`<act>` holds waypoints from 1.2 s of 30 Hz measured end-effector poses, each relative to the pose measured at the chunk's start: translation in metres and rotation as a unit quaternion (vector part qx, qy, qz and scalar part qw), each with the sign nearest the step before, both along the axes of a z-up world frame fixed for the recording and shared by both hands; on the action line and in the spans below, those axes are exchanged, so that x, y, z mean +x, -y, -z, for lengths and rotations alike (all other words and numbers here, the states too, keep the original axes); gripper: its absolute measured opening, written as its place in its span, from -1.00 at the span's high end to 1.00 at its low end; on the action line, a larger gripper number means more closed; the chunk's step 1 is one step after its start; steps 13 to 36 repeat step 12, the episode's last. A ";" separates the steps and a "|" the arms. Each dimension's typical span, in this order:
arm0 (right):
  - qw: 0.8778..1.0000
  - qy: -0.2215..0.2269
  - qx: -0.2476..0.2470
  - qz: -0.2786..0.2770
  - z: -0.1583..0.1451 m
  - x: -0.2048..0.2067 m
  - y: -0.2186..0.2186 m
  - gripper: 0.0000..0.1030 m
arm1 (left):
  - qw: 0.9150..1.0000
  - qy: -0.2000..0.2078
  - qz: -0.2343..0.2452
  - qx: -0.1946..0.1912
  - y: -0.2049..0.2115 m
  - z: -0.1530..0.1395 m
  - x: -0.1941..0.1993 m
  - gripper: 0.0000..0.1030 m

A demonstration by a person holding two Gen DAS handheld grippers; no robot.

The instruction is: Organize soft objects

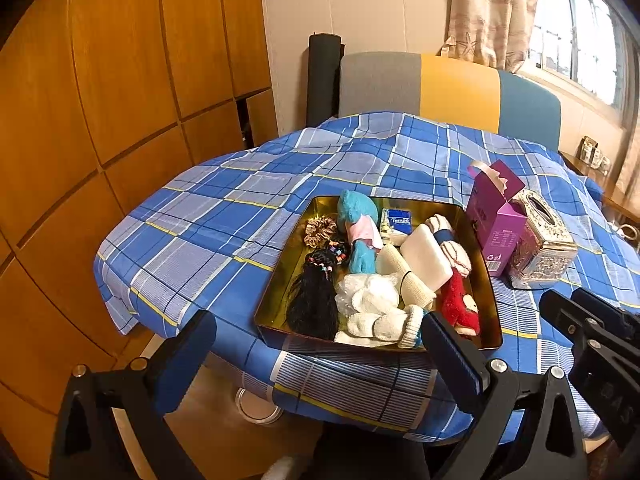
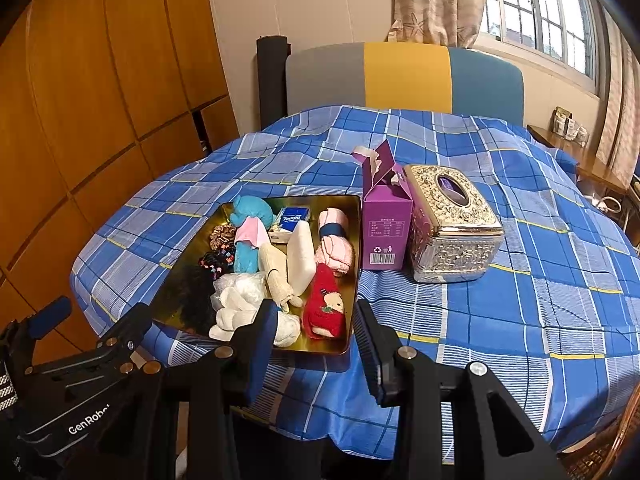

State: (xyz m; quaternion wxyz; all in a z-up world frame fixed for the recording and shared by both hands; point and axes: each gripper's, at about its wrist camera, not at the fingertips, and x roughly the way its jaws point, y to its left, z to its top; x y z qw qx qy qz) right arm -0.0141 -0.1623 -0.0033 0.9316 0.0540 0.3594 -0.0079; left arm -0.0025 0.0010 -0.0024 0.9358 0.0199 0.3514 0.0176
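A gold tray [image 1: 276,280] [image 2: 356,240] on the blue plaid tablecloth holds soft things: a teal plush toy [image 1: 356,216] [image 2: 250,210], a red sock [image 1: 458,300] [image 2: 324,304], white socks [image 1: 384,320] [image 2: 236,312], a white sponge block [image 1: 426,256] [image 2: 302,254], a black wig [image 1: 312,304], scrunchies [image 1: 320,232] and a tissue pack [image 1: 396,220] [image 2: 292,218]. My left gripper [image 1: 320,344] is open and empty, just short of the tray's near edge. My right gripper [image 2: 316,332] is open and empty at the tray's near right corner.
A purple carton [image 1: 494,216] [image 2: 386,216] and a silver tissue box [image 1: 540,240] [image 2: 452,224] stand right of the tray. A grey, yellow and teal chair [image 2: 404,76] is behind the table. Wooden cabinets [image 1: 100,120] fill the left. A window is at upper right.
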 end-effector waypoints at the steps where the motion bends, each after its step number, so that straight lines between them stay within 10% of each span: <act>1: 1.000 -0.001 0.000 -0.001 0.000 0.000 0.000 0.24 | 1.000 0.000 0.001 0.000 0.000 0.000 0.000 -0.99; 36: 1.000 -0.003 0.002 0.002 0.002 0.001 0.001 0.24 | 1.000 0.000 0.003 -0.003 0.002 0.002 -0.001 -0.99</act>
